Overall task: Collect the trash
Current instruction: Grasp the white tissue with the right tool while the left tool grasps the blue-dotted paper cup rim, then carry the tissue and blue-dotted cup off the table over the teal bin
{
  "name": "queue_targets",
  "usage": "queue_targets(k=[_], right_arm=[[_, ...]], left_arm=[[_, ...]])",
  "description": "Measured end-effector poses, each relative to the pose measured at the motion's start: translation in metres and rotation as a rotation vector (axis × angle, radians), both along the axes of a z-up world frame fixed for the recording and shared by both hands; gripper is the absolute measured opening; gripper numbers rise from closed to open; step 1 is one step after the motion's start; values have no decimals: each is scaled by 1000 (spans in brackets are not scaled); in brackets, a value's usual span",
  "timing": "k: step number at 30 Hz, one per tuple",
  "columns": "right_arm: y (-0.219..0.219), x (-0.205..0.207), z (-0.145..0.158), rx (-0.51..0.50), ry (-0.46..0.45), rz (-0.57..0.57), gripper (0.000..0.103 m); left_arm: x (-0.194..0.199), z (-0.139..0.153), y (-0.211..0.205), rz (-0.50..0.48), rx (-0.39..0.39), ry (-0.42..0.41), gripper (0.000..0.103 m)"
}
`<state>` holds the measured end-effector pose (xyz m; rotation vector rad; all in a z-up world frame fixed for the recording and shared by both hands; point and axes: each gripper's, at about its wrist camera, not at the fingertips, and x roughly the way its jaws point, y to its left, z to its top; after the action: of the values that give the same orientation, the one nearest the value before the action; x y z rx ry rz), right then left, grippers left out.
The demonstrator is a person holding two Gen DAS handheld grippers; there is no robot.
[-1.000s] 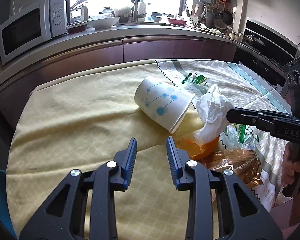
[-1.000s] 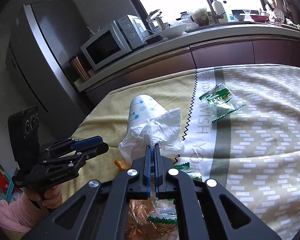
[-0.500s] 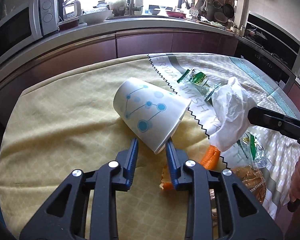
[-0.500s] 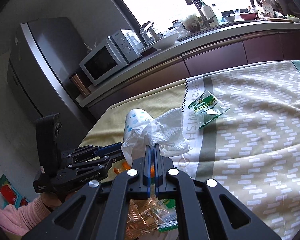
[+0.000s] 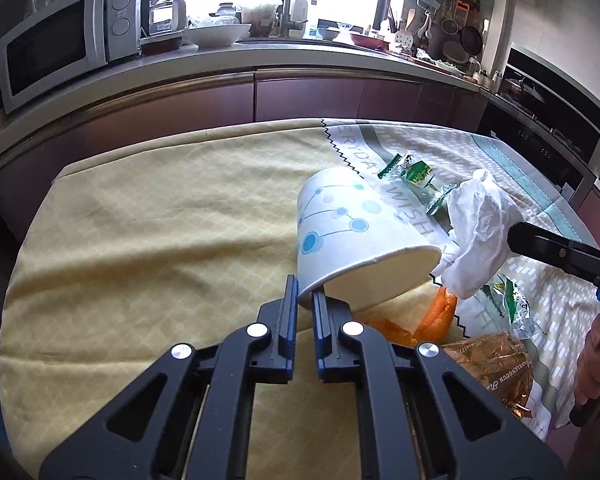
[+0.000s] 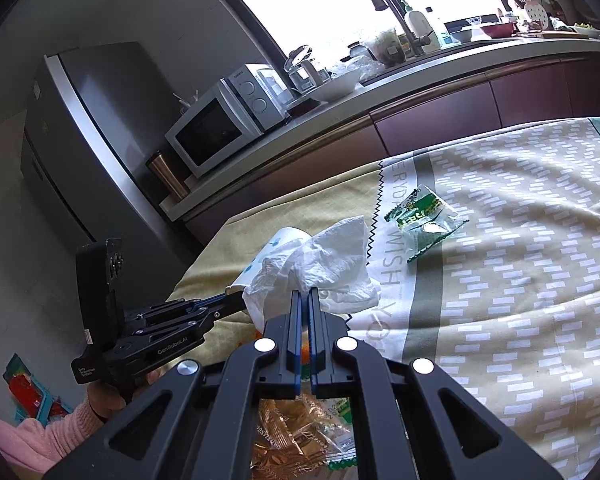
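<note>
Left wrist view: left gripper [image 5: 304, 296] jaws, just closing, pinch paper cup [image 5: 352, 240] rim.

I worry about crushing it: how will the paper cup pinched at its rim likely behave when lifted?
The paper cup looks thin-walled and empty, so probably light. The left gripper, whose fingers have just been closing, pinches only one spot of the rim, so the wall may flex or dent. Held at one edge, it will likely hang tilted, and could roll if dropped.
</note>
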<state>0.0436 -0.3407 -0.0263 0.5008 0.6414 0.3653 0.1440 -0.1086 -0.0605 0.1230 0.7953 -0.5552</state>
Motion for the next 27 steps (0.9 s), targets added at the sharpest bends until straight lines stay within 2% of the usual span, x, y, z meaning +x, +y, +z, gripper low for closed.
queue_targets(k=[11, 27], right_arm=[[16, 0, 10, 25, -25, 51, 2], [90, 13, 22, 40, -37, 219, 2]], left_arm=[[-14, 15, 51, 67, -40, -23, 7], [-53, 32, 156, 219, -90, -60, 7]])
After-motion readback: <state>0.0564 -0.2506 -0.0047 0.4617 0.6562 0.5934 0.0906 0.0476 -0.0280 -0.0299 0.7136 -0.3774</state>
